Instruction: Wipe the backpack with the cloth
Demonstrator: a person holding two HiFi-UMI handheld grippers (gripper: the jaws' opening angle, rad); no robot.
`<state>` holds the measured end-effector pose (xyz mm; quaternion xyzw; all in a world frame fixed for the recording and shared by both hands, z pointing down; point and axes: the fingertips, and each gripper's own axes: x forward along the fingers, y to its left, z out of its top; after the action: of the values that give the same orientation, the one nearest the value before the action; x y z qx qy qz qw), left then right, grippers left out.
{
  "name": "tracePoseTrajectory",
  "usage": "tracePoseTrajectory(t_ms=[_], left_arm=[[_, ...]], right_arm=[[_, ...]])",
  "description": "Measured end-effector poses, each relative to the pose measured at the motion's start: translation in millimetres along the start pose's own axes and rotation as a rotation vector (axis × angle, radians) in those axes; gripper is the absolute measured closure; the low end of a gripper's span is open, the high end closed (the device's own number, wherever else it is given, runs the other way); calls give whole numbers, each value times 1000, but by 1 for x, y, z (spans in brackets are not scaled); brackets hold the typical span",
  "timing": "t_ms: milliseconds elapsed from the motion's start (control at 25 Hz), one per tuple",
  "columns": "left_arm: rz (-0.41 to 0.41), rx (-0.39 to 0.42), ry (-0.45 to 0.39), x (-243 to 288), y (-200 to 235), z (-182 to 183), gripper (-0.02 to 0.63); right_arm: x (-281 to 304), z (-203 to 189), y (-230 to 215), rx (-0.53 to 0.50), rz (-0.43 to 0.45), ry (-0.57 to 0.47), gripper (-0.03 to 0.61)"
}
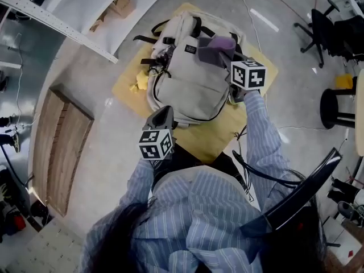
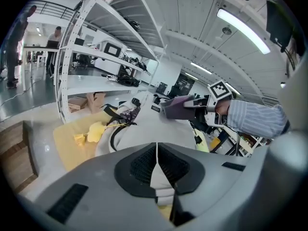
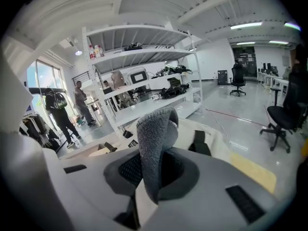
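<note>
Nubbly grey cloth [image 3: 155, 138] clamped in right tool [image 3: 154, 171], left tool [image 2: 157, 163] shut, seemingly on soft beige backpack [image 1: 187, 81]

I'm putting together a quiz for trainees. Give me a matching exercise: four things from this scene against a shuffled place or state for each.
1. cloth
2. backpack
3. mat
4. left tool

a. yellow, underneath the backpack
b. shut on the backpack's near edge
c. gripped in the right tool
d. lies on the mat

Pairs: 1-c, 2-d, 3-a, 4-b.
</note>
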<state>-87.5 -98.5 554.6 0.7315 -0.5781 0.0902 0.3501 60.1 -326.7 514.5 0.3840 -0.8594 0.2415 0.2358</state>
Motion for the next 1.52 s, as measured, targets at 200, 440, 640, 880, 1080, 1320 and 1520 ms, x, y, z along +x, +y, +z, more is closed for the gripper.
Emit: tracePoseTrajectory(t_ms=[200,440,640,880,1080,1320,1520], left_arm=[[-37,26,7,5,-14,3,600],[-57,42,17,9,-22,2,600],[-79,59,19,14,-31,4,600],[-97,70,10,22,-40,12,600],[-94,60,-10,27,-42,22,600],[-68,28,-23,26,-34,24,600],[-23,-10,-20,23,-17,18,600]], right_arm=[[-46,-31,-39,36,-86,8,537],[-97,-67,-87,134,-188,8,537],[-123,-93,-105,166,-239,41,537],[-133,-60,-91,122,-224,-22,537],[-114,12,-54,43,-123,-129,537],[-49,77,3,-85,23,-150,537],[15,106,51,-137,120,-128,537]])
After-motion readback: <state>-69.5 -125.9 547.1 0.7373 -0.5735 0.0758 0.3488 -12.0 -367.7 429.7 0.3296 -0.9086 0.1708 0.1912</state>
